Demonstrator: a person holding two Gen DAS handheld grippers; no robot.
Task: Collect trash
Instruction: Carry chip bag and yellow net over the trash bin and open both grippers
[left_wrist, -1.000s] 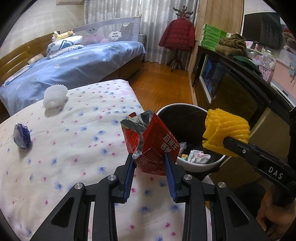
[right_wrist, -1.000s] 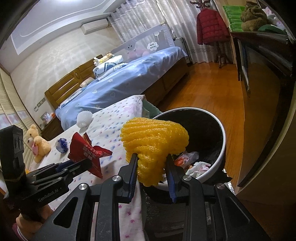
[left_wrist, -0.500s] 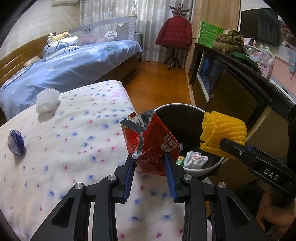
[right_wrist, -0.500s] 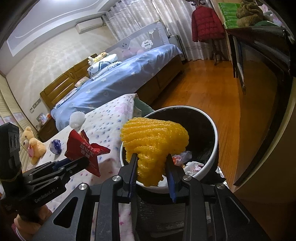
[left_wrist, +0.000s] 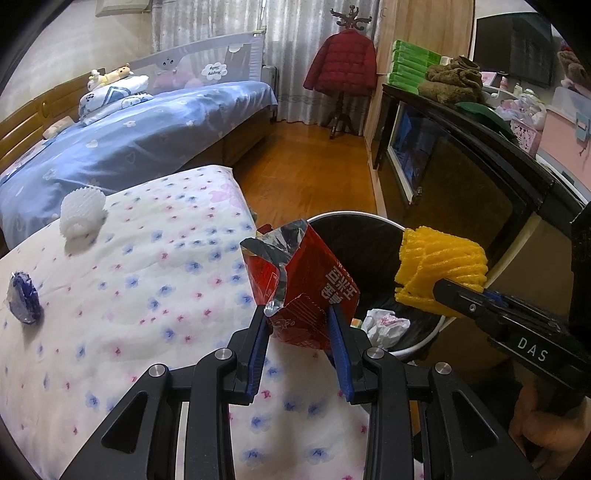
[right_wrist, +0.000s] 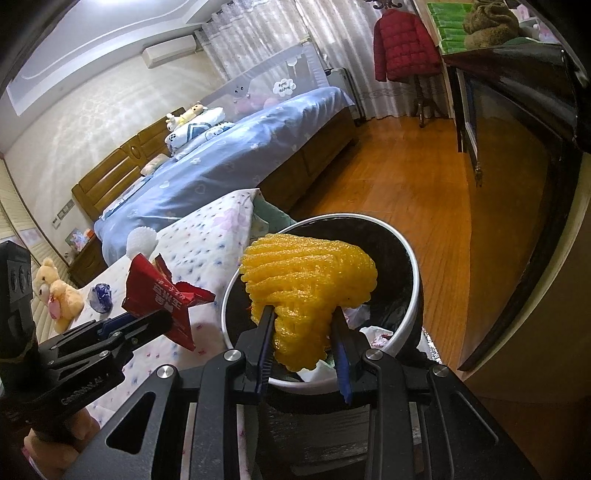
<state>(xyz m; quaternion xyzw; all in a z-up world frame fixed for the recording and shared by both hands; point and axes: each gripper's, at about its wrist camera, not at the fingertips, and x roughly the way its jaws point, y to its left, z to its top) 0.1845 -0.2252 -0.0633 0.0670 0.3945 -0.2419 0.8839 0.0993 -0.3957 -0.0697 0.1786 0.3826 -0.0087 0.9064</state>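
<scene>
A torn red snack packet is pinched in the left gripper at the rim of the trash bin. The right gripper clamps yellow foam netting above the bin's opening. White foam netting and a blue wrapper lie on the flowered bed.

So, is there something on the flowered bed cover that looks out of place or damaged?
Yes. A white foam net and a crumpled blue wrapper lie loose on the flowered bed cover, as litter. The red snack bag in the left gripper is torn open, its foil lining showing.
</scene>
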